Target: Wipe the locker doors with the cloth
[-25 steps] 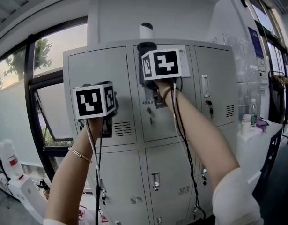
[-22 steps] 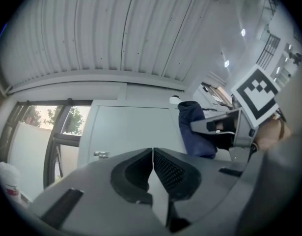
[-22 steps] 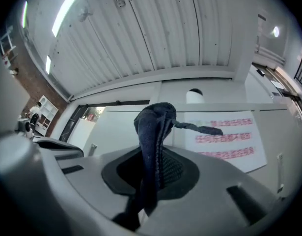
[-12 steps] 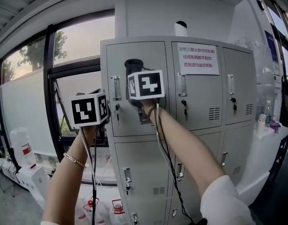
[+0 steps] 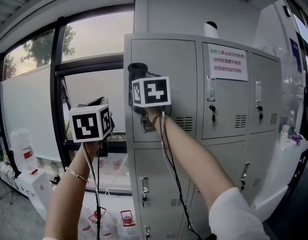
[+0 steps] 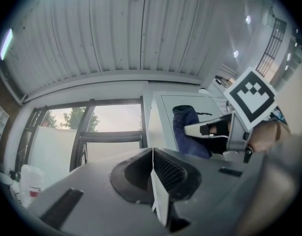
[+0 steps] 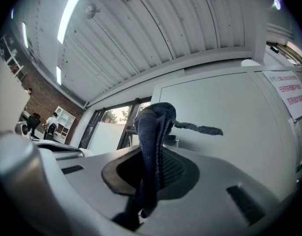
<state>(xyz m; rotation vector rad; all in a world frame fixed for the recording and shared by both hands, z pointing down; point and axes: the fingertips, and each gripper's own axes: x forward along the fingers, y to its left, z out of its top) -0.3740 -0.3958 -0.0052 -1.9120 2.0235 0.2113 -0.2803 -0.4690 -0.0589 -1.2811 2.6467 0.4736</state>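
cloth (image 7: pixel 153 127) | clamped between right gripper (image 7: pixel 153 163) fingers | left gripper (image 6: pixel 153 173) fingers together

A workplace locker area: grey steel lockers (image 5: pixel 190 84) beside tall windows (image 5: pixel 93 39), under a ribbed metal ceiling (image 6: pixel 116 33).

The cloth (image 7: pixel 151 127) is dark blue, bunched into a thick upright fold with one frayed strand trailing right. It is clamped between the jaws of the right gripper (image 7: pixel 153 154), against the top left corner of the upper left locker door (image 5: pixel 180 69). The locker doors are pale grey metal, closed, with vent slots and lock handles.
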